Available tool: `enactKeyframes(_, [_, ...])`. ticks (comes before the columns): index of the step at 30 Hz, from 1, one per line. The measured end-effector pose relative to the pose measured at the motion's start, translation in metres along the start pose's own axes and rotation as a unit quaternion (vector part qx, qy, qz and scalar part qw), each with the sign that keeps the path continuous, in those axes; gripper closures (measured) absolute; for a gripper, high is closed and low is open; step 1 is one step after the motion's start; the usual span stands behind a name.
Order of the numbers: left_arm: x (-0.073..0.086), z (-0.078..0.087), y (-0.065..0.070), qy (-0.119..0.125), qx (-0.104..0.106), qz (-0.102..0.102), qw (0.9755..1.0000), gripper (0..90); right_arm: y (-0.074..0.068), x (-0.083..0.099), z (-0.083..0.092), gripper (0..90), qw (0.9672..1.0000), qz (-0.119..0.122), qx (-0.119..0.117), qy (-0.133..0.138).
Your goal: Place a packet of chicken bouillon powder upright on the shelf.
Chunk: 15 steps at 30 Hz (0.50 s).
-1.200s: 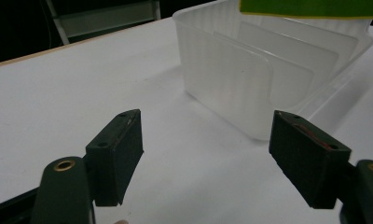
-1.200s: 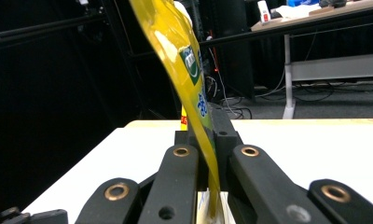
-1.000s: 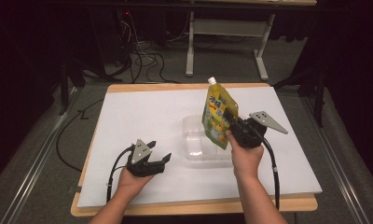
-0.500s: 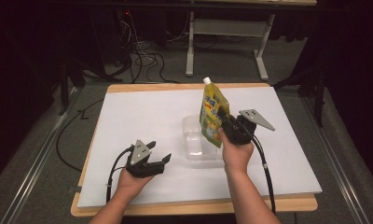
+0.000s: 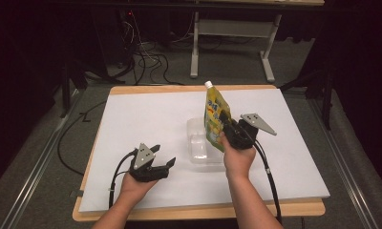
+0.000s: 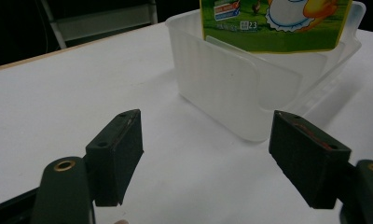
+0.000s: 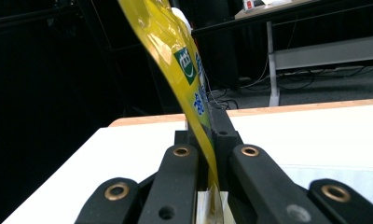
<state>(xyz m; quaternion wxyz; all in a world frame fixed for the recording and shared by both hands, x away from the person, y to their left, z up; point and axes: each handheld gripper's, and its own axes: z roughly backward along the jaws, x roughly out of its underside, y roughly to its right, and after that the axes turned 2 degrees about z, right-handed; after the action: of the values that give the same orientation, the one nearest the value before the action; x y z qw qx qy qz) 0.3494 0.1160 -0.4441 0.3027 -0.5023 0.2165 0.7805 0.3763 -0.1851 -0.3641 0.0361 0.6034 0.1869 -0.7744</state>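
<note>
The yellow pouch with a white spout cap stands upright over the clear plastic tub, its lower edge down at the tub's rim on the right side; how far it dips inside is hard to tell from above. In the left gripper view the pouch shows a green band and a cartoon duck, hanging just within the far wall of the tub. The right tongs are clamped on the pouch's right edge — in the right gripper view the two black jaws press flat against the yellow film with no gap left between them, and the pouch rises tilted away to the upper left. The right hand holds those tongs from the near side.

The tub sits near the middle of the bench, a little toward its right half and well back from the front edge.

The left tongs rest low near the front edge, left of the tub and apart from it — the jaws stand wide open with nothing between them. The left hand grips them from below.
</note>
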Motion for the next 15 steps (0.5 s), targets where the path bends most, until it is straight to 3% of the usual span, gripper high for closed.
enactKeyframes(15, [0.0, -0.002, 0.002, -0.005, 0.006, 0.002, 1.0, 26.9, 0.003, 0.018, 0.001, 90.0, 0.9998, 0.001, -0.002, 0.02])
